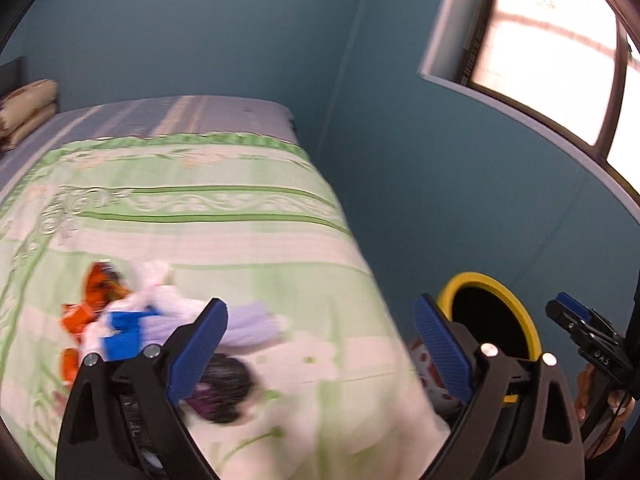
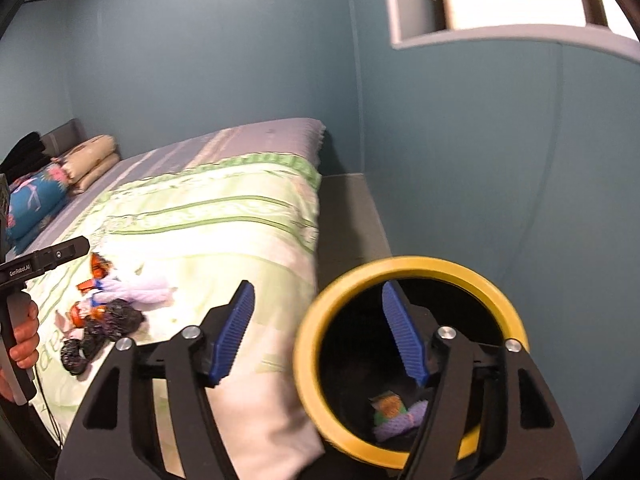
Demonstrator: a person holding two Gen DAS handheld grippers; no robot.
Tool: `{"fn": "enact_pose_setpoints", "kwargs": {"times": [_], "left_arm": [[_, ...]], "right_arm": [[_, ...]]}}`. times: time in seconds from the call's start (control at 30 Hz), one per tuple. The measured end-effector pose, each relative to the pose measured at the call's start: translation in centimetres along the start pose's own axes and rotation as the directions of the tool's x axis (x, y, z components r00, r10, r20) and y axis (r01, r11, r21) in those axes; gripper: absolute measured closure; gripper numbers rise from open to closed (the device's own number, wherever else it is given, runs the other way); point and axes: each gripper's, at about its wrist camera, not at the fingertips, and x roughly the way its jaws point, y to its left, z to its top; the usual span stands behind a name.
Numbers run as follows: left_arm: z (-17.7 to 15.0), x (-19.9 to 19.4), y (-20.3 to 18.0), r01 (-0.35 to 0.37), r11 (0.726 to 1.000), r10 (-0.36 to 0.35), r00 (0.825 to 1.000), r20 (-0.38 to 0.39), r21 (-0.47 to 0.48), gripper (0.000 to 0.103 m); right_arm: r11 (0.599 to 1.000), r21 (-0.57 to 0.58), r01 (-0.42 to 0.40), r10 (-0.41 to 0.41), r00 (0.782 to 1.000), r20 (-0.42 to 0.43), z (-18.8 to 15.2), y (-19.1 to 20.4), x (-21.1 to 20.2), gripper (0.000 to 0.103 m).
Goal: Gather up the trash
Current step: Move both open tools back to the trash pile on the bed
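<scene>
While the trash pile (image 2: 104, 312) lies on the bed (image 2: 224, 216), both the left gripper (image 1: 320, 344) and right gripper (image 2: 320, 332) stand spread and empty, near the yellow-rimmed bin (image 2: 408, 266).

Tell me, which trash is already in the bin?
The lilac wad with the green wrapper, down inside the bin. The rest lies on the bed.

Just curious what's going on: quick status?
Both grippers, left and right, open, empty. Some trash in yellow-rimmed bin; pile remains on bed. Nothing blocking.
</scene>
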Motion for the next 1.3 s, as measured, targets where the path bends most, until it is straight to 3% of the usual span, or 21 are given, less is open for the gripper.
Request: {"fn": "enact_pose_setpoints", "kwargs": {"times": [0.33, 0.63, 0.97, 1.3], "left_arm": [[-1.6, -5.6, 8.7, -0.139, 0.986, 0.142, 0.989, 0.026, -0.097, 0.009], [-4.5, -9.1, 14.6, -0.23, 0.959, 0.236, 0.972, 0.017, -0.163, 0.009], [-8.1, -9.1, 19.2, -0.266, 0.936, 0.265, 0.964, -0.035, -0.231, 0.009], [-11.0, -6.1, 20.9, -0.25, 0.933, 0.231, 0.967, -0.104, -0.258, 0.009]], "right_arm": [[0.984, -0.097, -0.148, 0.15, 0.989, 0.013, 1.3, 7.8, 0.9, 0.021], [0.96, -0.162, -0.227, 0.229, 0.973, -0.008, 1.1, 13.7, 3.0, 0.011], [0.945, -0.184, -0.27, 0.262, 0.963, -0.067, 0.5, 17.9, 7.1, 0.009], [0.937, -0.187, -0.297, 0.269, 0.95, -0.157, -0.8, 20.7, 12.0, 0.009]]}}
